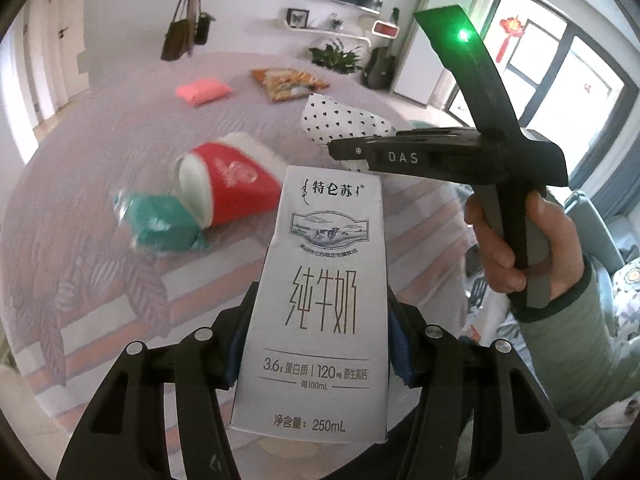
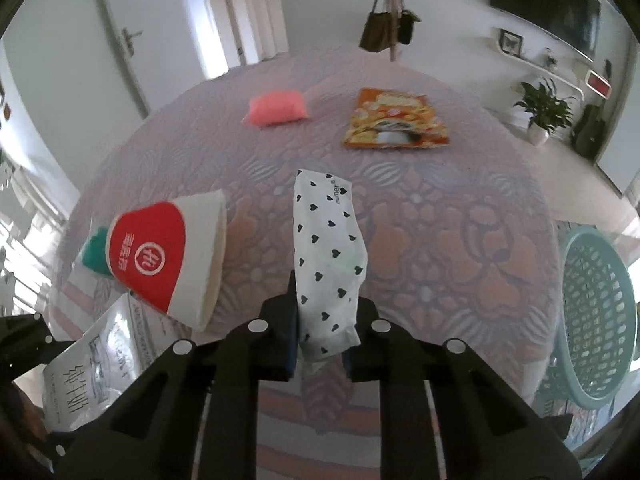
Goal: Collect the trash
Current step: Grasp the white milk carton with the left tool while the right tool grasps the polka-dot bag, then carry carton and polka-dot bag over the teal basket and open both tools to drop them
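My left gripper [image 1: 320, 314] is shut on a white milk carton [image 1: 320, 272], which stands upright between the blue pads; the same carton [image 2: 92, 368] shows at the lower left of the right wrist view. My right gripper [image 2: 326, 300] is shut on the near end of a white packet with black hearts [image 2: 326, 232], whose far end points away over the bedspread. In the left wrist view a hand holds the right gripper [image 1: 340, 150] in front of that packet [image 1: 340, 120].
On the lavender quilted bedspread [image 2: 440, 220] a red and white paper cup [image 2: 160, 256] lies on its side against a green packet [image 1: 160, 224]. Farther back lie a pink packet [image 2: 276, 108] and an orange snack bag [image 2: 396, 120]. A teal plastic basket [image 2: 592, 300] stands at the right edge.
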### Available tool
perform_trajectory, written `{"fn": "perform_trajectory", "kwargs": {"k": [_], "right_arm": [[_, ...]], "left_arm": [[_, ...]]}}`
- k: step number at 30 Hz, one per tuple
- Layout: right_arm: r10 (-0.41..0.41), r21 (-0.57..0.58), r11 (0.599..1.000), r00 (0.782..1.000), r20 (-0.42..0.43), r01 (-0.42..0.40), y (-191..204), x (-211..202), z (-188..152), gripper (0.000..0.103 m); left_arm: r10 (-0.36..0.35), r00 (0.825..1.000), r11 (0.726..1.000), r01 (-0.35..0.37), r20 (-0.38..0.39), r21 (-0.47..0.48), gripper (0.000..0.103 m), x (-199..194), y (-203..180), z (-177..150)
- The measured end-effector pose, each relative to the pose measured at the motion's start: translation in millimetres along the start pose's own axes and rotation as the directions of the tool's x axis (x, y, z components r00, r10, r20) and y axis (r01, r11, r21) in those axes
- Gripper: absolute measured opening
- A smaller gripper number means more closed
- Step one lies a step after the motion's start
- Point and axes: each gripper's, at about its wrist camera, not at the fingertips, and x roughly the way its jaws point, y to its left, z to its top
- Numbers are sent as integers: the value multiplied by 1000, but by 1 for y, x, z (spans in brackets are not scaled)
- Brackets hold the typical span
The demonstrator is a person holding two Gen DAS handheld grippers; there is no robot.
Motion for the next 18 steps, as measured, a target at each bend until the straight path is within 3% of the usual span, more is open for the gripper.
{"fn": "perform_trajectory", "kwargs": {"k": [9, 13, 16, 18], "right_arm": [[-84, 87, 994, 985, 151, 71, -49, -57, 7, 14], [-138, 174, 979, 973, 186, 106, -90, -77, 3, 14], [-110, 273, 960, 973, 201, 52, -129, -90, -3, 14], [-176, 324, 941, 961, 212, 101, -152, -101, -10, 14]], "left_arm": [[-31, 996, 999, 32, 82, -5, 54, 7, -15, 58], [-56, 992, 998, 55, 109, 7, 54, 24, -29, 97], [-85, 991, 996, 84, 100, 19, 54, 45, -45, 124], [-103, 991, 994, 101, 86, 30, 54, 58, -55, 139]]}}
